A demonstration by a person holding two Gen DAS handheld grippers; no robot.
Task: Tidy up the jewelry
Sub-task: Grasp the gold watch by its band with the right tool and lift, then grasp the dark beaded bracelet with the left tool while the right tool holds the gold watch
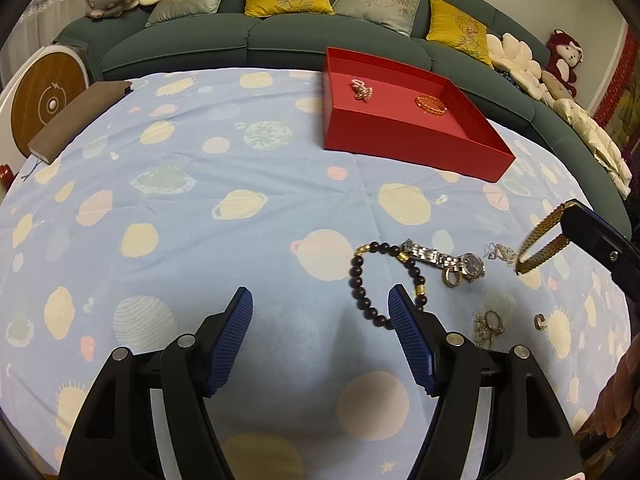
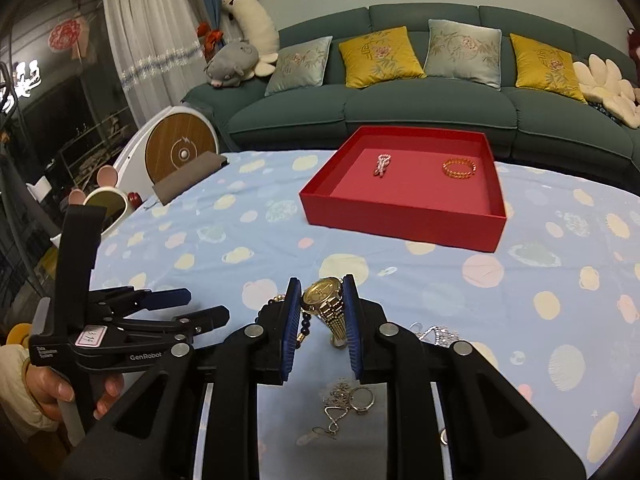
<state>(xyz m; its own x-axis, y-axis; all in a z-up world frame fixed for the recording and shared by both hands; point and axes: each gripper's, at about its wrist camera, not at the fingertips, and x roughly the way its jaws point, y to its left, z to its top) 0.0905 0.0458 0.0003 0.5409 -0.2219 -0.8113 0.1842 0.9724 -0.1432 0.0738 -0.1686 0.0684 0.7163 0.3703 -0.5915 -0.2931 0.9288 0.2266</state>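
Note:
My right gripper (image 2: 321,292) is shut on a gold watch (image 2: 326,300) and holds it above the cloth; in the left wrist view the watch (image 1: 540,240) hangs from the right gripper (image 1: 562,210) at the right edge. My left gripper (image 1: 320,300) is open and empty, low over the cloth, beside a dark bead bracelet (image 1: 362,280). A silver watch (image 1: 452,262), rings (image 1: 452,278) and a chain (image 1: 486,326) lie to its right. The red tray (image 1: 400,140) holds a pearl piece (image 1: 362,89) and an orange bead bracelet (image 1: 430,105).
The table wears a blue planet-print cloth (image 1: 200,200). A brown pouch (image 1: 76,120) lies at the far left edge. A green sofa (image 1: 260,36) with cushions stands behind the table. More chain and a ring (image 2: 352,398) lie under my right gripper.

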